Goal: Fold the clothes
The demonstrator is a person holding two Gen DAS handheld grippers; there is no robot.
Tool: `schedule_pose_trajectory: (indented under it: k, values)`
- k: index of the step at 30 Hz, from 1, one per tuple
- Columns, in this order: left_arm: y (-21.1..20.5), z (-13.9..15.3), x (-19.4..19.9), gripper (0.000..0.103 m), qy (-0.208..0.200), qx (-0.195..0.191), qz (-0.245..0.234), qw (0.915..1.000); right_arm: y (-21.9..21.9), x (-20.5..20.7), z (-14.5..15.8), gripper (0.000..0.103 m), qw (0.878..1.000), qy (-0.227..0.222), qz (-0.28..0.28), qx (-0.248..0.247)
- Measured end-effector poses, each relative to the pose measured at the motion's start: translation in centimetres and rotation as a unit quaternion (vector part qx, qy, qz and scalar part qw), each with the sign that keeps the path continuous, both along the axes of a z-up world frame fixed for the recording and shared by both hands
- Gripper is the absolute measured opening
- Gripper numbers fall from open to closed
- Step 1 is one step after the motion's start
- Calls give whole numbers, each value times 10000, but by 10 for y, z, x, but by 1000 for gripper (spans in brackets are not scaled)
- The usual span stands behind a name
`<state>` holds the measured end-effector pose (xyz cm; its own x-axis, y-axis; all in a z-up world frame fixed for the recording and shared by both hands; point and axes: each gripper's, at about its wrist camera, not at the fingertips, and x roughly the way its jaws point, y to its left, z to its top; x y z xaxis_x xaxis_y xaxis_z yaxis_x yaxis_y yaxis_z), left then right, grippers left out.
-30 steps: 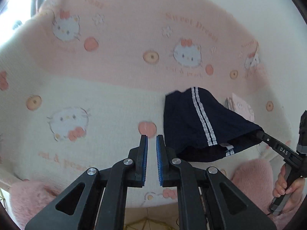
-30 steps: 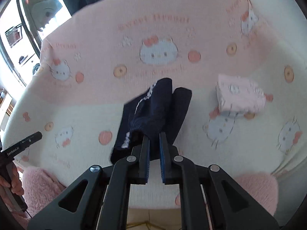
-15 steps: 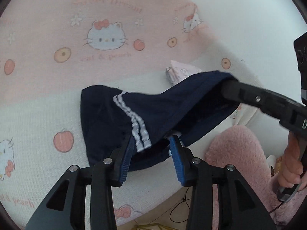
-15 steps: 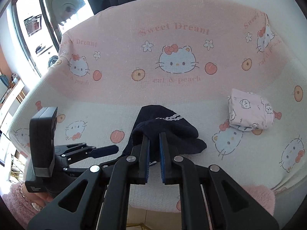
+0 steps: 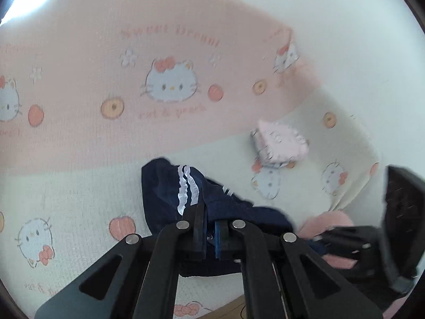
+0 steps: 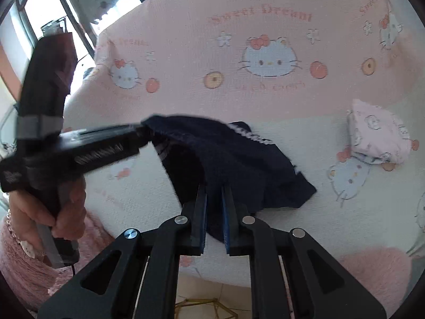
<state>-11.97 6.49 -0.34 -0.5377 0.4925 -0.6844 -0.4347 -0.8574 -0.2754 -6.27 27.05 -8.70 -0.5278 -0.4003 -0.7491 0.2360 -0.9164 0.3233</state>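
Navy shorts (image 5: 164, 194) with two white side stripes hang bunched over the cream seat of the sofa cover (image 5: 79, 186). My left gripper (image 5: 209, 220) is shut on the shorts beside the stripes. The right wrist view shows the left gripper (image 6: 140, 130) coming in from the left, holding one end of the navy shorts (image 6: 239, 159) up. My right gripper (image 6: 213, 188) is shut on the near fold of the shorts, which droops between the two grips. At the lower right of the left wrist view the right gripper (image 5: 345, 242) is a dark blur.
A folded pink printed garment (image 6: 377, 138) lies on the seat to the right, also visible as the folded garment (image 5: 281, 143). A hand (image 6: 66, 212) with a fluffy pink sleeve (image 6: 21, 265) holds the left tool. Pink fluffy fabric (image 6: 372, 271) lies at the seat's front edge. A window (image 6: 26, 13) is upper left.
My left gripper swung from the bare seat over to the shorts, opened around the striped edge, then shut on it and rose. The right gripper kept its hold throughout.
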Motion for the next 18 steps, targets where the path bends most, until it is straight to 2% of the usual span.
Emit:
schedule_pose_trajectory:
  k: [1,3,6,11,14,16,18]
  values:
    - [-1,16,7,4,169,71,-3,9998,-5,0,1,10,9998,20,108,-179]
    - [-3,41,18,4,387,278,46,9989,-19,1,0,15,9997,58,204,-134]
    - [-14,65,32,4,631,451,220,9967,-31,-1,-14,16,9994,-79,2,336]
    - [-42,96,53,4,952,641,605,9916,-22,3,-41,16,9950,-378,-453,801]
    - [-77,100,60,4,1026,529,1094,9873,0,11,-26,14,9916,-124,-852,961]
    - [-98,94,62,4,986,317,1453,9840,15,16,-15,12,9883,62,-1112,1040]
    - [-116,81,61,4,795,167,1755,9811,30,21,16,11,9869,439,-1314,831]
